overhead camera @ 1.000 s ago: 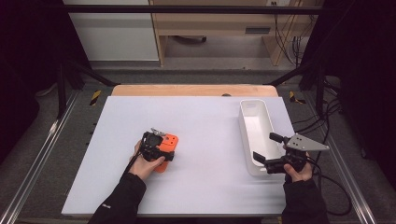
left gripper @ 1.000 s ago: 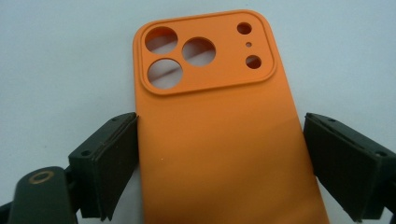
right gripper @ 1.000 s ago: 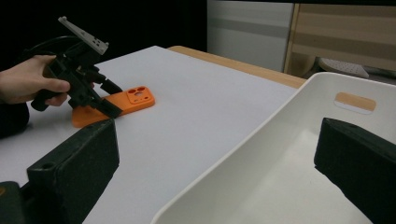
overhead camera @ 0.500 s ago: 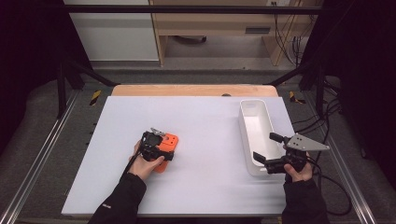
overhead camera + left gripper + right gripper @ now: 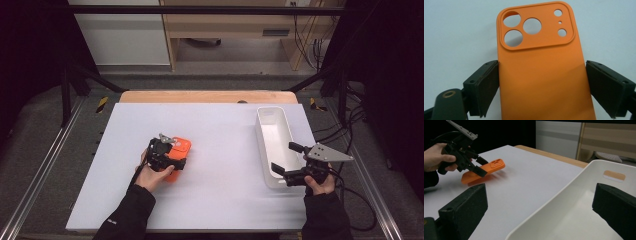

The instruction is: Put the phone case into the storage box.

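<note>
The orange phone case's (image 5: 544, 72) lower end is cut off by the frame edge.

No words, numbers, brand marks or signs can be read anywhere in these pictures.
</note>
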Demonstrator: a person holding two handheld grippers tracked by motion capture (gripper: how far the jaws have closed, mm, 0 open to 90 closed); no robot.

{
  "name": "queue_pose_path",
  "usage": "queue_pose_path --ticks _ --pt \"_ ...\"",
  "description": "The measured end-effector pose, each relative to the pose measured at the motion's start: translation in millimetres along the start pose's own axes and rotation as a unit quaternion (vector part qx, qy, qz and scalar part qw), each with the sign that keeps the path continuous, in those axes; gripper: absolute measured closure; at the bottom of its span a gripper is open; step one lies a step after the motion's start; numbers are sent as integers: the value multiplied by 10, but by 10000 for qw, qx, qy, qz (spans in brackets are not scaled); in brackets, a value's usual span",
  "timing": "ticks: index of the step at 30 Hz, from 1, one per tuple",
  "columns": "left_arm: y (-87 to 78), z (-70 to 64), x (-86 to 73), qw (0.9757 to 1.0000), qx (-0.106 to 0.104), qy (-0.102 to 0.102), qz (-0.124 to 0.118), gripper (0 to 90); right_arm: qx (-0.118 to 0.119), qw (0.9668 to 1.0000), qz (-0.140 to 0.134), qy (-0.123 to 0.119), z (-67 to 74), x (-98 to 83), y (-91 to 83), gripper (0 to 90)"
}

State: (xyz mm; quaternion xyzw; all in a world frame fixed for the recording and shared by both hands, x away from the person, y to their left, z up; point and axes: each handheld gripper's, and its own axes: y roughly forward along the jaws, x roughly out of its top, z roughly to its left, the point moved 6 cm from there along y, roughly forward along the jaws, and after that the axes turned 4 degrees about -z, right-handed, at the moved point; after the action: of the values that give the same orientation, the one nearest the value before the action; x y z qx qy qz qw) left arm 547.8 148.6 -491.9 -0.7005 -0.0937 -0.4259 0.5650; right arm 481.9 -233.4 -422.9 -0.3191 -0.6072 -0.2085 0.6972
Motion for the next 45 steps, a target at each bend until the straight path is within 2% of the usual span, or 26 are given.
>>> queue_pose_path --ticks 7,19,22,30,42,45 --pt "-122 -5 58 9998 -136 4 -166 132 -2 10000 -1 -9 2 3 -4 5" --pt "-300 -75 133 9986 -332 134 -400 132 36 9999 -63 -70 21 22 -10 5" --pt "-351 -96 156 9979 -378 235 -476 132 38 9999 -89 -119 25 32 -13 5" --pt "-472 -221 198 9947 -684 436 -626 133 52 9999 -59 -152 52 47 -11 5" --pt "-586 -364 227 9901 -942 758 -716 133 170 9993 -13 -323 152 93 22 7" --pt "-598 -387 228 9894 -1004 776 -707 133 202 9992 16 -336 173 97 29 7"
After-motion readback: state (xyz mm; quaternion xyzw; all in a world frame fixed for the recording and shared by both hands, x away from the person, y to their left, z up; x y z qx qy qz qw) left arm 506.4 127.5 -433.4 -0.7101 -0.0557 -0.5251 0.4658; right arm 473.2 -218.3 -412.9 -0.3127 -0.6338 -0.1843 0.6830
